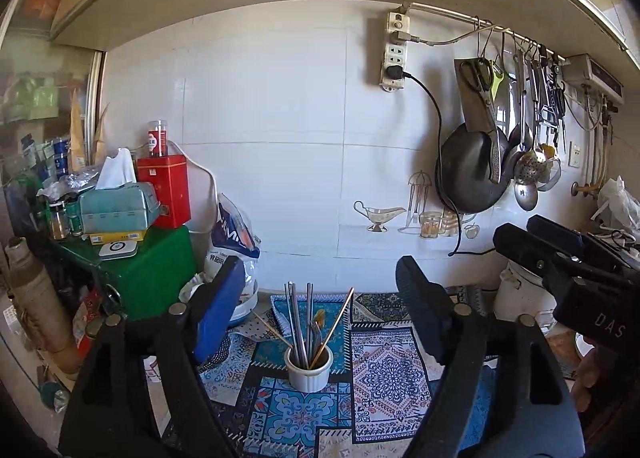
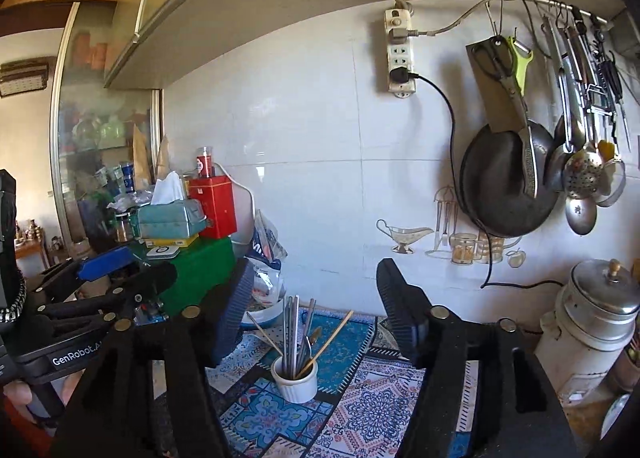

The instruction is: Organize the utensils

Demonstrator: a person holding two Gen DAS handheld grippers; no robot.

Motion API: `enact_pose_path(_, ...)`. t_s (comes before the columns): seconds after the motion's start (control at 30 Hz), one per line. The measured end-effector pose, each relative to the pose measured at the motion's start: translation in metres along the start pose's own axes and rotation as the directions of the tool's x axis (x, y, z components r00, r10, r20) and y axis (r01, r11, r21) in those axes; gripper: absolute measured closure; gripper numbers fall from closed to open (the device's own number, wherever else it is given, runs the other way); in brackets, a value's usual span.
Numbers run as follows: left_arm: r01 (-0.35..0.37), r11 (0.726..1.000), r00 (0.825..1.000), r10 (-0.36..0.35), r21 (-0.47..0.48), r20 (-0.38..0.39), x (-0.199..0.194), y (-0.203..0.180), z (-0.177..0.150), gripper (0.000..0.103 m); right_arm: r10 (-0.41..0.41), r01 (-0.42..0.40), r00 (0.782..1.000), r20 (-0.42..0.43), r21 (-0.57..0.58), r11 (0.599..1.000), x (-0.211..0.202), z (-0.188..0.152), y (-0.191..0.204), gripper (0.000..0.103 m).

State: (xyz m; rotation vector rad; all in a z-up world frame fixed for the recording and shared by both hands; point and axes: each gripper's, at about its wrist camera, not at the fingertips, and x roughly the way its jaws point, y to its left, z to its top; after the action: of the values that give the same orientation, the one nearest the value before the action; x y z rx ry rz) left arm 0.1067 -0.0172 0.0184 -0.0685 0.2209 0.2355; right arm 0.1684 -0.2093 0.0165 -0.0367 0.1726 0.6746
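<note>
A white ribbed cup point(image 1: 308, 368) stands upright on the patterned mat point(image 1: 384, 374). It holds metal chopsticks point(image 1: 298, 322), wooden chopsticks point(image 1: 338, 318) and a spoon handle. My left gripper point(image 1: 320, 264) hovers above and in front of the cup, open, with nothing between its fingers. My right gripper point(image 2: 316, 270) hangs open over the same cup point(image 2: 295, 378), also empty. In the left wrist view the right gripper point(image 1: 524, 232) shows at the right edge. In the right wrist view the left gripper point(image 2: 128, 270) shows at the left, held by a hand.
A green box point(image 1: 160, 270) stacked with a red tin point(image 1: 164, 189) and a tissue box point(image 1: 116, 205) crowds the left. A black pan point(image 2: 504, 185), ladles and scissors hang from a wall rail at the right. A metal canister point(image 2: 592, 314) stands at the right.
</note>
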Motion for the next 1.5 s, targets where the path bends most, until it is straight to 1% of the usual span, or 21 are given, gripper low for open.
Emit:
enact_pose_path(0.03,-0.010,1.000,1.000,0.010,0.003,0.006,-0.007,-0.001,-0.003,0.014,-0.016,0.016,1.000,0.001,0.001,1.000,-0.005,-0.003,0.003,0.022)
enact_pose_path(0.07,-0.026,1.000,1.000,0.026,0.008,0.016,-0.015,-0.002,-0.006,0.009,-0.031,0.031,1.000,0.006,0.001,1.000,-0.010,-0.004,0.003,0.018)
enact_pose_path(0.1,-0.037,0.999,0.999,0.037,0.014,0.023,-0.019,-0.002,-0.009,0.006,-0.053,0.053,0.998,0.016,-0.003,0.999,-0.014,-0.007,0.006,0.014)
enact_pose_path(0.13,-0.045,0.999,0.999,0.044,0.024,0.029,-0.024,-0.003,-0.010,0.005,-0.075,0.075,0.997,0.024,-0.008,0.997,-0.020,-0.009,0.007,0.008)
enact_pose_path(0.17,-0.048,0.998,0.998,0.047,0.030,0.033,-0.029,-0.004,-0.012,0.004,-0.096,0.096,0.995,0.032,-0.015,0.995,-0.025,-0.010,0.009,0.005)
enact_pose_path(0.2,-0.049,0.998,0.998,0.048,0.031,0.035,-0.033,-0.005,-0.013,0.003,-0.110,0.111,0.993,0.038,-0.019,0.994,-0.027,-0.011,0.010,0.001)
enact_pose_path(0.27,-0.046,0.999,0.998,0.045,0.026,0.038,-0.038,-0.005,-0.014,0.003,-0.126,0.127,0.991,0.047,-0.013,0.992,-0.033,-0.012,0.011,0.000)
enact_pose_path(0.37,-0.052,0.998,0.997,0.050,0.023,0.050,-0.045,-0.003,-0.015,0.002,-0.122,0.122,0.992,0.038,0.001,0.993,-0.037,-0.013,0.012,0.000)
enact_pose_path(0.5,-0.042,0.999,0.998,0.041,0.016,0.048,-0.047,0.001,-0.015,0.002,-0.124,0.123,0.992,0.030,0.016,0.992,-0.041,-0.015,0.015,0.000)
enact_pose_path(0.83,-0.034,0.999,0.998,0.034,-0.013,0.043,-0.050,0.013,-0.016,0.001,-0.133,0.132,0.991,0.033,0.023,0.991,-0.046,-0.015,0.018,0.000)
enact_pose_path(0.93,-0.043,0.999,0.998,0.044,-0.016,0.044,-0.051,0.015,-0.016,0.001,-0.128,0.127,0.991,0.030,0.020,0.992,-0.046,-0.016,0.019,0.000)
enact_pose_path(1.5,-0.054,0.998,0.998,0.055,-0.027,0.034,-0.050,0.017,-0.020,0.001,-0.137,0.136,0.991,0.004,0.041,0.990,-0.048,-0.019,0.015,0.000)
